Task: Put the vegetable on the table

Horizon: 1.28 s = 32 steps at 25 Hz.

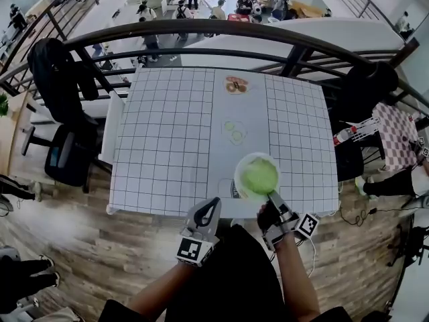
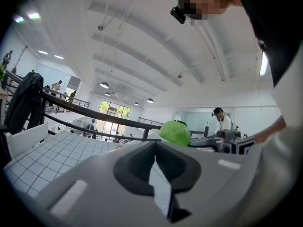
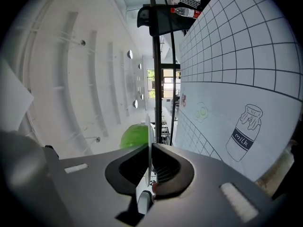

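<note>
Over the tabletop's (image 1: 167, 146) near edge, the right gripper (image 1: 271, 196) is clamping a plate's (image 1: 238, 170) rim, the vegetable (image 1: 260, 176) sitting loose on it; tilting could roll it off. The left gripper (image 1: 206, 213) is hanging closed, empty.

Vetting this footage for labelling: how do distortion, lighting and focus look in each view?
Head view: strong fisheye, the railing bows above the table; light even. Left gripper view: dark rounded corners, bright ceiling, the left gripper close and soft, the vegetable clear. Right gripper view: rolled sideways, grid lines curve, the right gripper and the plate it grips blurred.
</note>
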### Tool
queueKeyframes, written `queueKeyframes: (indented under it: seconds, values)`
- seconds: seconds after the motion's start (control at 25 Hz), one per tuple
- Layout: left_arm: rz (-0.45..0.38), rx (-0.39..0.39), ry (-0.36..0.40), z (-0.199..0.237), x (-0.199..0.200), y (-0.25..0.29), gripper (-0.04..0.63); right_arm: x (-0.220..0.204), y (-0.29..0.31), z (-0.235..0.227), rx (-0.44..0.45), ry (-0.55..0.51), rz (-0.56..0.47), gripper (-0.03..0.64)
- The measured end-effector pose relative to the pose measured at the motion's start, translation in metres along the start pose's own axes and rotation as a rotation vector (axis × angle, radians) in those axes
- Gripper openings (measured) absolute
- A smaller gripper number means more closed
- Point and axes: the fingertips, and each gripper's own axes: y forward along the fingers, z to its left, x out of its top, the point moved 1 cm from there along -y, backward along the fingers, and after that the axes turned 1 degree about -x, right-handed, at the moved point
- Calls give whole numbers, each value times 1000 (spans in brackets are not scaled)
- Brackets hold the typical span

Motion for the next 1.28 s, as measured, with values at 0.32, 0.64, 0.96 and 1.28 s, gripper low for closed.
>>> queueKeyframes:
  seconds: [0.32,0.64,0.96,1.28]
  values:
    - [8,11,-13,13,-2,16,9,15,26,-20,-15,-34,19,14]
    - [-7,61,38,35,2,41,9,29,39,-53,-25,-54,44,14]
    - [4,93,67,59,7,62,9,32,40,-97,-39,-90,55,15]
    - [39,124,64,72,-1,75,10,31,18,-146,-72,-39,49,17]
